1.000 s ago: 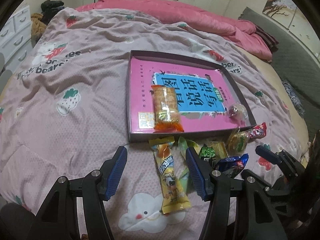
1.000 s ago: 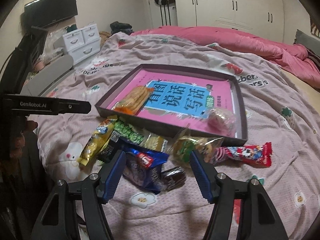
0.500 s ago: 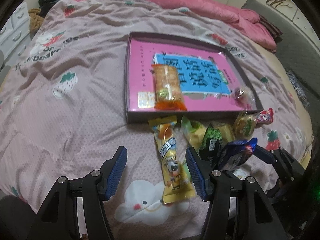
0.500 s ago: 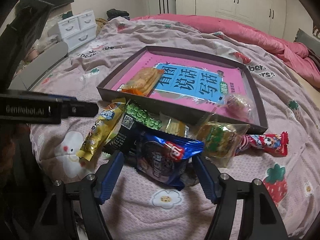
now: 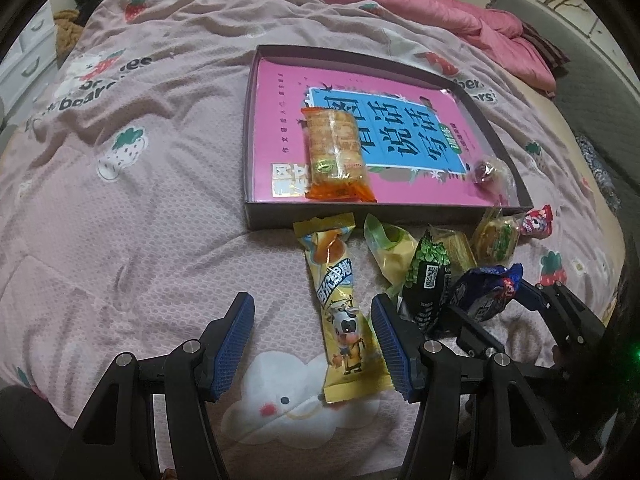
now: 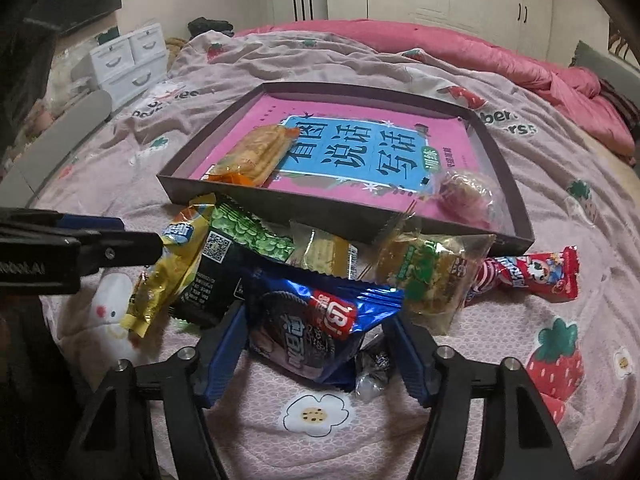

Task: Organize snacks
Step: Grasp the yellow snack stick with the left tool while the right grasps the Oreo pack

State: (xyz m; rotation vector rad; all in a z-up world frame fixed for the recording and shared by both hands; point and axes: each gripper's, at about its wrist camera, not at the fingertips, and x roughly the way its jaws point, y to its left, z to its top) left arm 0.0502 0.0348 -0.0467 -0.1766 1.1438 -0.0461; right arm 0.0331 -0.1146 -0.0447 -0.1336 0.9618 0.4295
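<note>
Both grippers have come down toward the snack pile on the bedspread; the snacks now fill more of each view. Left gripper [image 5: 314,342]: the yellow cow-print snack stick [image 5: 342,308], earlier ahead of the fingertips, now has its lower half between the jaws, close to the right-hand pad; contact cannot be judged. Right gripper [image 6: 316,354]: the blue cookie packet [image 6: 316,328], earlier lying beyond the fingers, now sits between them. These jaws have just been closing around the packet, its edges at both pads. Seen from the left wrist, the packet's blue end now rises between the right gripper's fingers.
</note>
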